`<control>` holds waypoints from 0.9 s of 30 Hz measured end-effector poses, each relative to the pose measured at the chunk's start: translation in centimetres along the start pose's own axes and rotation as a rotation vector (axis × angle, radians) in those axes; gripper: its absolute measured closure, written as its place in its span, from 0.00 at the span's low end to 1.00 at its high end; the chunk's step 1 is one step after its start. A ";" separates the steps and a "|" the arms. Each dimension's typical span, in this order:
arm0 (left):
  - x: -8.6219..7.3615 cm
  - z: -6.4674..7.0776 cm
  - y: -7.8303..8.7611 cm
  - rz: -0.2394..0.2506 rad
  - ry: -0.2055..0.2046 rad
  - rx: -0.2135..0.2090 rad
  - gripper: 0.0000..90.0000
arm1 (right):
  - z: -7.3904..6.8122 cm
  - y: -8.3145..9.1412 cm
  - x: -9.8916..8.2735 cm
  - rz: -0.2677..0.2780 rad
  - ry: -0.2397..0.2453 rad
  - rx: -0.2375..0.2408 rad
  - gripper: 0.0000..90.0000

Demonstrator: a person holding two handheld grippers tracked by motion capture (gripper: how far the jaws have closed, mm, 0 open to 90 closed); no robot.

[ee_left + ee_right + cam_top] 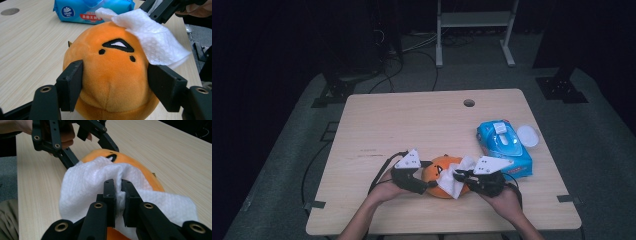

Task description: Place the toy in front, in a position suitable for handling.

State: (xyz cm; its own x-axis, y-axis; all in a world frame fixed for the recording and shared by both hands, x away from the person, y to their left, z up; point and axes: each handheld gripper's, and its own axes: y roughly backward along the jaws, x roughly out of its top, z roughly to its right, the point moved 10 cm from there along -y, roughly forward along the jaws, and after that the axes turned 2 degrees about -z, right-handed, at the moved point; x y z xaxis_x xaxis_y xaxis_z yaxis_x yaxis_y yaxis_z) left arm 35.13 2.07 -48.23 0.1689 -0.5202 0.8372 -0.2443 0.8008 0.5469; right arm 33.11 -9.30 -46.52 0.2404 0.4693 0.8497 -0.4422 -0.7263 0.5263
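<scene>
Pinching a white wipe [82, 187] w/ my right tool [118, 185], draped over the orange plush [112, 75]; left tool [117, 82] straddles plush, jaws touching its sides.

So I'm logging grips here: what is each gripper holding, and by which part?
The right gripper pinches a bunched fold of the white wipe. The left gripper flanks the orange plush toy at its sides.

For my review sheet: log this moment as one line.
left gripper: around orange plush toy | right gripper: shut on white wipe, wipe on toy | wipe pack: open, behind
</scene>
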 end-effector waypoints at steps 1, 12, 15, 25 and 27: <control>0.0 0.1 -0.1 -0.001 -0.010 -0.001 0.34 | -0.1 -0.1 0.1 -0.003 0.003 0.003 0.91; -0.2 0.1 -0.1 0.003 -0.017 -0.001 0.36 | 0.8 -0.4 -0.1 -0.023 0.002 -0.004 0.93; -0.1 0.1 -0.1 0.002 -0.022 0.000 0.36 | 1.7 0.2 -0.7 -0.028 -0.022 -0.029 0.93; 0.0 0.4 -0.4 -0.003 -0.040 0.000 0.36 | -0.5 -1.4 2.1 0.007 0.033 0.032 0.93; -0.1 0.2 -0.3 -0.002 -0.029 -0.001 0.35 | -0.4 -1.7 2.0 0.000 0.031 0.035 0.93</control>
State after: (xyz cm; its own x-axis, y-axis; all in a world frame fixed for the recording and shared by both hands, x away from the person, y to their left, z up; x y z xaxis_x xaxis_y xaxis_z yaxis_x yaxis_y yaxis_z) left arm 34.98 1.84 -48.48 0.1421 -0.5303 0.8358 -0.2431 0.7998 0.5488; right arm 33.98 -6.96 -45.73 0.2130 0.4844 0.8485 -0.4119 -0.7430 0.5275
